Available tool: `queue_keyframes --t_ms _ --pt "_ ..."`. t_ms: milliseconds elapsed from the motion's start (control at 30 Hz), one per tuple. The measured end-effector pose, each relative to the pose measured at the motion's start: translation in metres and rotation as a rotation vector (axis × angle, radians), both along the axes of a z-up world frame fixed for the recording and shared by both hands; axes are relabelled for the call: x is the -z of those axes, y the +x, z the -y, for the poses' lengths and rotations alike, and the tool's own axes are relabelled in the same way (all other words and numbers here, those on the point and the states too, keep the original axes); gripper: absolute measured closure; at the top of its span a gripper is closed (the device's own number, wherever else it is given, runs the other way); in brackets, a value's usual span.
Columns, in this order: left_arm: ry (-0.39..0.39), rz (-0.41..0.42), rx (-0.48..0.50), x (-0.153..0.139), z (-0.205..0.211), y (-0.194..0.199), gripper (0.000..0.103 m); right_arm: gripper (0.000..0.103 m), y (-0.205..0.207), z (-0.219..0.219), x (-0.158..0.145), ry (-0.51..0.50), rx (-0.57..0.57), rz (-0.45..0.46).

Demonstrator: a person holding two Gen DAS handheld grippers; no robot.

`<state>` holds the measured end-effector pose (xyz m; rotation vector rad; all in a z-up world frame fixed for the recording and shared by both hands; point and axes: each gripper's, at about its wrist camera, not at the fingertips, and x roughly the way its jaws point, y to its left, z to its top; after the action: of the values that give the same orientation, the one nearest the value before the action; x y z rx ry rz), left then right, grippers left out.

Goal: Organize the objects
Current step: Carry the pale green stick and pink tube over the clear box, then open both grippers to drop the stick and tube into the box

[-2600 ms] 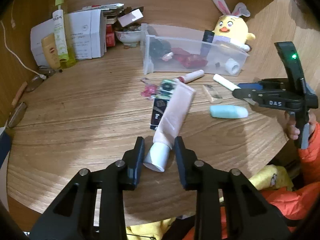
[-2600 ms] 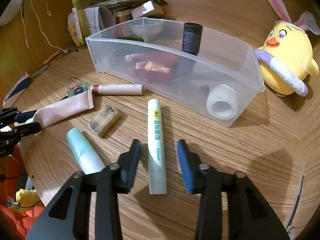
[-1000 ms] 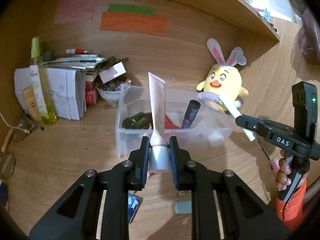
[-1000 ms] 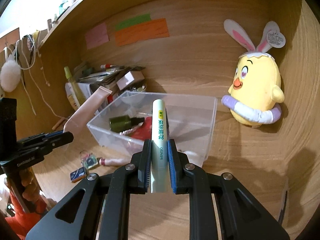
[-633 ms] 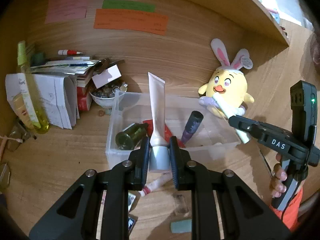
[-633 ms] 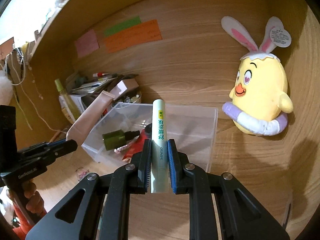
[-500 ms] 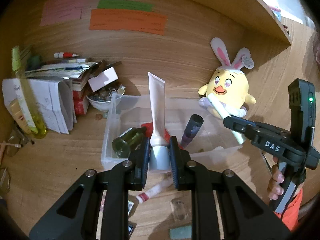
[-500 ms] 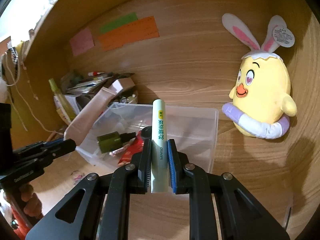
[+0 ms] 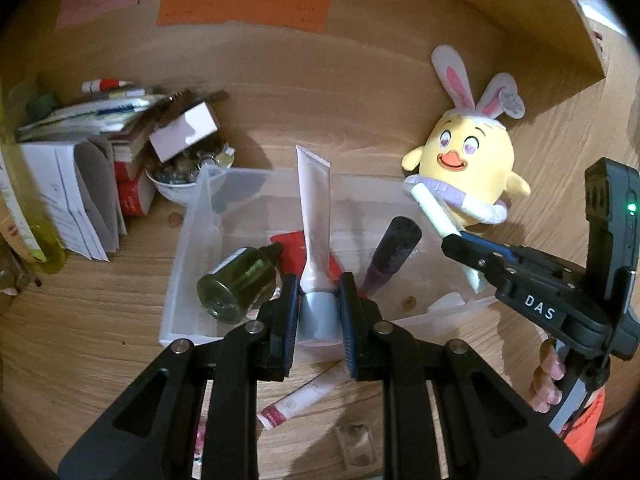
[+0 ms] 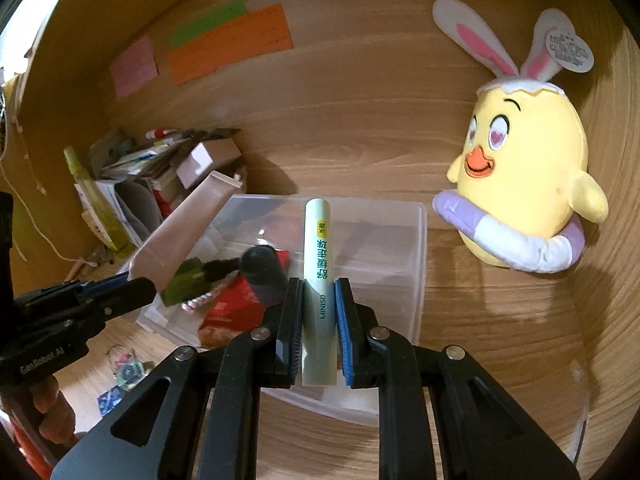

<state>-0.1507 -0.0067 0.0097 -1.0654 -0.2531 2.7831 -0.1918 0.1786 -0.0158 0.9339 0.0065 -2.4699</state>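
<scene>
On my left-wrist view, far left, I see a stack of papers and booklets and a small bowl of odds and ends beside the clear plastic bin, which sits on the wooden desk. Inside the bin lie a dark green bottle, a red packet and a dark purple tube. My left gripper pinches the grey cap of a pale pink tube, which stands upright over the bin's near edge. Only this view shows what lies on the desk under the gripper: a small pink-and-white tube and a clear little block. To the right, the right gripper comes in from the side, clamped on a mint stick, with fingers on its handle; behind it sits the yellow chick plush. The right-wrist view shows the left gripper at the left edge with the pink tube slanting up, and small bits on the desk below it. At centre its own jaws are pressed on the mint stick, whose MINISO lettering only this view lets me read, held upright above the bin's right end. The plush fills the right side.
</scene>
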Motion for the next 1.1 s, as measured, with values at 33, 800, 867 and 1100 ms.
queue_keyframes --t_ms 33,800,867,1100 --pt "0.002 0.002 0.000 0.001 -0.001 -0.002 0.084 0.089 -0.001 0.000 0.002 0.006 0.003 0.001" --pt "0.029 -0.019 -0.006 0.005 0.000 -0.002 0.052 0.089 -0.006 0.021 0.020 0.150 0.025 -0.001" --pt "0.026 -0.019 -0.002 0.004 -0.001 0.000 0.050 0.089 -0.004 0.021 0.018 0.153 0.027 -0.010" --pt "-0.009 -0.051 -0.004 -0.009 -0.003 0.013 0.041 0.080 -0.003 0.019 0.015 0.148 0.024 -0.006"
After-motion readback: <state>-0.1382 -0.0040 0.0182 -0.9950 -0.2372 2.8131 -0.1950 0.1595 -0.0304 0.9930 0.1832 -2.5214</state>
